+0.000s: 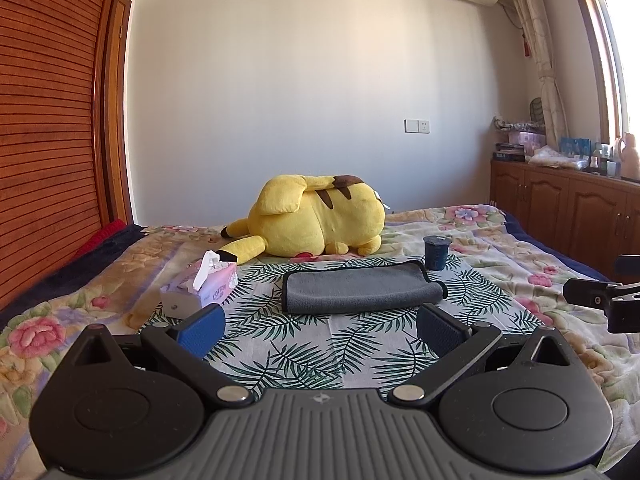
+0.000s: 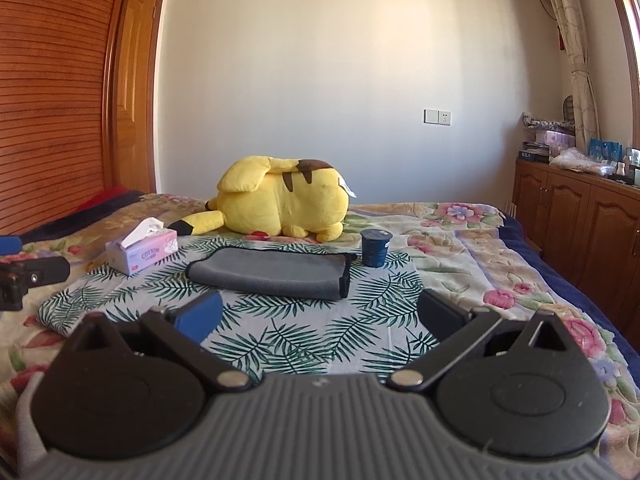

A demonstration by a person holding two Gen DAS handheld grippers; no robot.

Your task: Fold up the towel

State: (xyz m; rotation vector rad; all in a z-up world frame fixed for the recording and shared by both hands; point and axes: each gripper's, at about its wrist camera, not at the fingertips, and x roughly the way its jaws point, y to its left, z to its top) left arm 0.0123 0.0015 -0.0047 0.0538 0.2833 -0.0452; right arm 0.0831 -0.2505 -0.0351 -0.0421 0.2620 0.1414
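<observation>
Left gripper [image 1: 320, 330] and right gripper [image 2: 318, 316] hovering with jaws spread wide, gripping nothing, grey towel [image 1: 362, 287] lying folded on the leaf-print cloth [image 1: 304, 344]

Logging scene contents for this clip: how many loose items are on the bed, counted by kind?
Towel: 1, grey, already folded over
Tissue box: 1
Cup: 1, dark blue
Plush toy: 1, yellow
Leaf-print cloth under them: 1
Total: 5
</observation>
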